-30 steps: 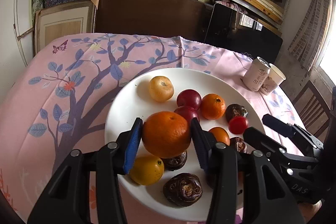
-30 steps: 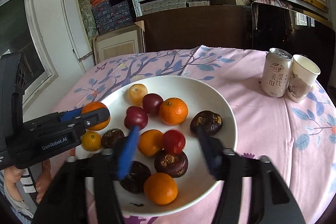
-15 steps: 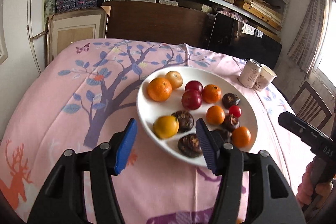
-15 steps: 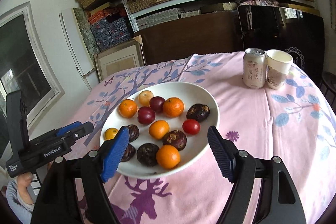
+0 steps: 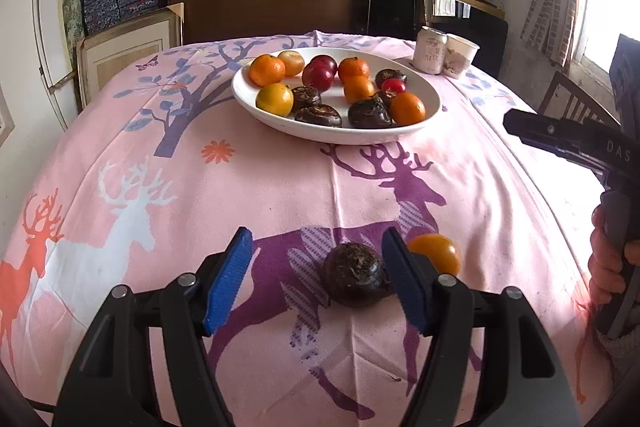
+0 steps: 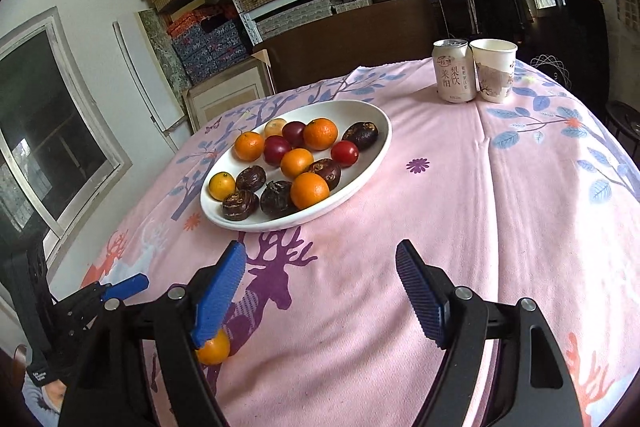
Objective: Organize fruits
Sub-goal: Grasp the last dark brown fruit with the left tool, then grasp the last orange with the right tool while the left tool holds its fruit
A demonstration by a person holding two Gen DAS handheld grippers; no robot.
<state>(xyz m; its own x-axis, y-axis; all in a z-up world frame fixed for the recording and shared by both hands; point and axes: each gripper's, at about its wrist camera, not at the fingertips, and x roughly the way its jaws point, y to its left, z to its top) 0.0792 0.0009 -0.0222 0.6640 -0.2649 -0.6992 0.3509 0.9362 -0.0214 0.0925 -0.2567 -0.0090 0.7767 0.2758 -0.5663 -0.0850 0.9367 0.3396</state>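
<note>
Pink cloth printed with deer and a branching tree [image 5: 280,187] covers the table, and shelves stacked with boxes fill the wall behind it. Well ahead of both grippers sits a white plate [image 5: 320,135], loaded with oranges, dark red plums, a small red tomato and several dark brown, wrinkled fruits. Beyond the plate, toward its right, a drink can [image 6: 454,71] stands touching a paper cup [image 6: 494,69].

From the left wrist view, the left gripper [image 5: 316,275] has its blue-padded jaws apart, having just been opening. A dark brown fruit [image 5: 354,275] lies on the cloth between them, close against the right-hand pad; whether that pad touches it I cannot tell, and the left-hand pad is clear of it. Just beyond the right-hand jaw lies an orange fruit [image 5: 436,253], partly hidden.

The right gripper [image 6: 320,291] is held with its jaws wide apart over bare cloth, nothing between them. A hand [image 5: 608,259] grips its handle at the left view's right edge.
</note>
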